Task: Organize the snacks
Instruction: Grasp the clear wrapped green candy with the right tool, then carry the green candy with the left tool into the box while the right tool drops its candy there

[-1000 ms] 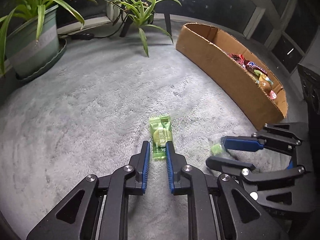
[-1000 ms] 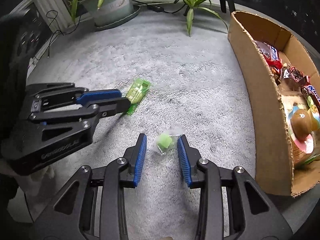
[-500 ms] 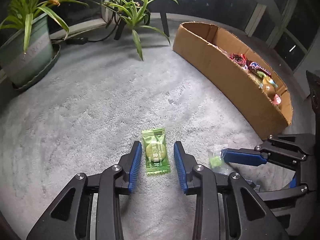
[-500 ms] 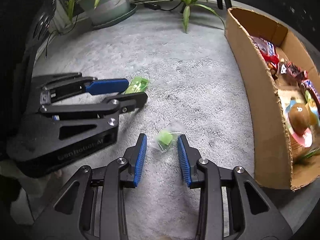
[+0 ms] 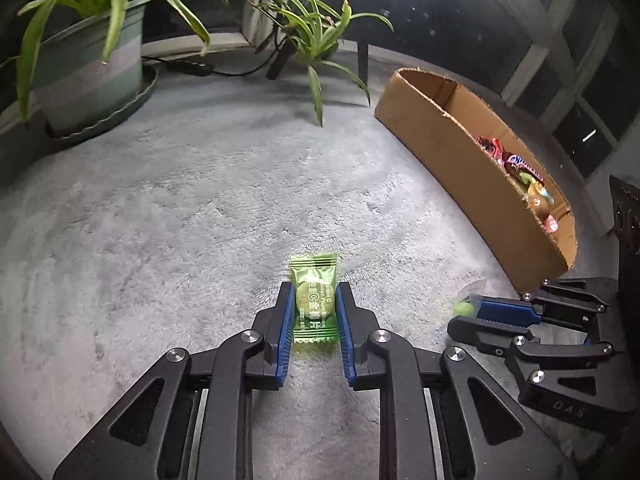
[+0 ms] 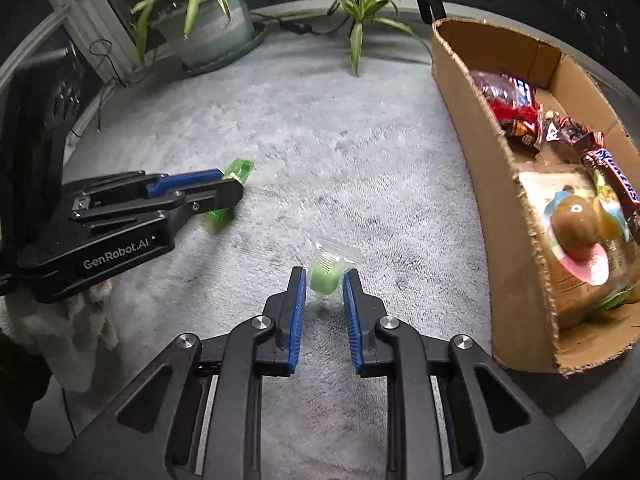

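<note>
A green foil snack packet [image 5: 314, 308] lies on the grey carpet between the blue pads of my left gripper [image 5: 314, 292], whose jaws are closing and press on both its sides. My right gripper [image 6: 324, 276] is closing too, and its pads touch the clear wrapper of a small green candy [image 6: 325, 272]. Each gripper shows in the other's view: the left gripper [image 6: 232, 184] over the packet [image 6: 238, 170], the right gripper [image 5: 466, 316] with the candy [image 5: 464, 308] at its tips. A cardboard box [image 6: 472, 152] on the right holds several wrapped snacks.
The cardboard box [image 5: 460, 168] has a tall near wall along the carpet's right side. A large potted plant [image 5: 88, 72] and a smaller spider plant [image 5: 316, 40] stand at the back, with a power strip and cable between them. A dark cabinet [image 5: 628, 240] sits at far right.
The left jaws opened, moved around the green packet and closed on its sides. The right jaws narrowed onto the small candy. Both hands stayed nearly in place.
</note>
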{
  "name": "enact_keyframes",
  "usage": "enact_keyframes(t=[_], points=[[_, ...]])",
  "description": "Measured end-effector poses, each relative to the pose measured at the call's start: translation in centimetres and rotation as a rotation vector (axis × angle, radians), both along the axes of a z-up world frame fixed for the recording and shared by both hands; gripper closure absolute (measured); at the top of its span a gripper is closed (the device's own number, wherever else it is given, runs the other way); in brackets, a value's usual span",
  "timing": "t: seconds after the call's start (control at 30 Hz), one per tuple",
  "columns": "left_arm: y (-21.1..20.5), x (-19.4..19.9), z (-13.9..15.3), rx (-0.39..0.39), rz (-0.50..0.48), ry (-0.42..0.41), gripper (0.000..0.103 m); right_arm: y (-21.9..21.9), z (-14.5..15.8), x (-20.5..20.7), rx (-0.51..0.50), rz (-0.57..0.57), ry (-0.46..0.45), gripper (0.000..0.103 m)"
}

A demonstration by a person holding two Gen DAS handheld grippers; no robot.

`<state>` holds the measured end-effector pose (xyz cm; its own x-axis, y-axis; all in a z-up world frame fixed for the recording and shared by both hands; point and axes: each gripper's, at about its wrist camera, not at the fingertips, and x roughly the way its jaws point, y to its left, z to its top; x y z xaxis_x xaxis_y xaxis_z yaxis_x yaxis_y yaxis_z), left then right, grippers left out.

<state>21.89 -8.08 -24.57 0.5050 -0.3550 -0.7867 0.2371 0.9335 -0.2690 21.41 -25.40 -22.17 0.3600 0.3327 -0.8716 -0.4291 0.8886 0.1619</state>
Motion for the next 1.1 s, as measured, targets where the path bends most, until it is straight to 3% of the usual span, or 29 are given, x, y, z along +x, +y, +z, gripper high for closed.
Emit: enact_keyframes(t=[0.37,0.67,1.1], points=[[-1.0,-0.2,4.1,-0.029,-0.004,-0.078,0.084,-2.7,5.7,0.1,0.072,-0.017,-0.106,0.083],[-5.1,0.9,8.2,-0.063,-0.033,-0.162,0.084,-7.1,10.8,2.8,0.057,-0.062,-0.233,0.084],[-13.5,3.9,10.3,-0.04,-0.087,-0.199,0.084,-14.0,10.4,6.7,-0.008,-0.129,-0.236,0.083]])
